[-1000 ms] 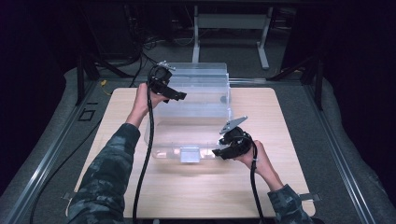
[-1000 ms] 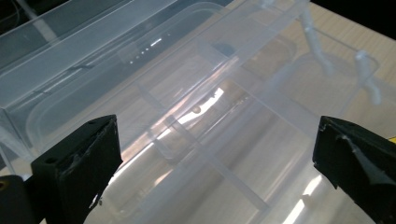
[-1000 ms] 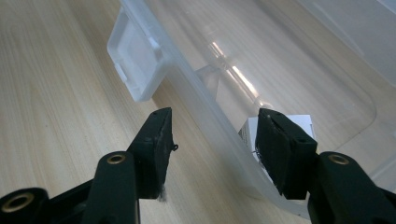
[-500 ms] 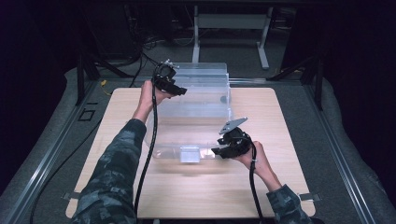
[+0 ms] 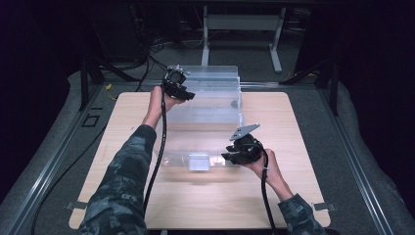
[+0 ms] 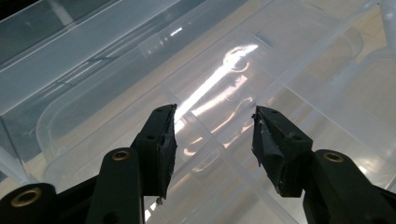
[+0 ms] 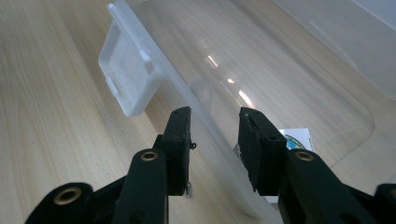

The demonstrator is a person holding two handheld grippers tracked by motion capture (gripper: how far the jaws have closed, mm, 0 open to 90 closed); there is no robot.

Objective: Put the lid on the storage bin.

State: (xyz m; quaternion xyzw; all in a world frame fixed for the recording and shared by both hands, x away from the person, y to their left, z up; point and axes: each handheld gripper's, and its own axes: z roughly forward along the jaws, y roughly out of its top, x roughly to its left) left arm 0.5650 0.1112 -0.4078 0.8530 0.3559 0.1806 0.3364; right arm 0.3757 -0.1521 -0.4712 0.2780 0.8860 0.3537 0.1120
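**Two grippers at a clear bin and its lid**

High view: light wood table w/ a clear plastic storage bin at approx 12 o'clock from table centre, near the far edge. Clear lid lies flat on the wood nearer the person, roughly at table centre, just at 6 o'clock of the bin. A frosted white latch sits on the lid's near edge.

Left gripper, held in the left hand, is up at the bin's left far corner, approx 11 o'clock from table centre; black cable trails down along the camo sleeve. Left gripper view: jaws stand well apart, nothing between them, pads hanging over the bin's ribbed clear interior. Can't tell if they touch the plastic.

Right gripper, in the right hand, is at approx 3 o'clock of the lid, at its right end, grey three-cornered plate on top. Right gripper view: jaws apart w/ a moderate gap, straddling the lid's rim, one pad outside over the wood, the other over the lid's clear panel. Not closed on it; contact w/ the rim can't be judged. The latch shows at approx 11 o'clock of the jaws, a small printed label under the plastic at approx 3 o'clock.

Around the table: dark floor, cables, a white metal frame at 12 o'clock beyond the bin.
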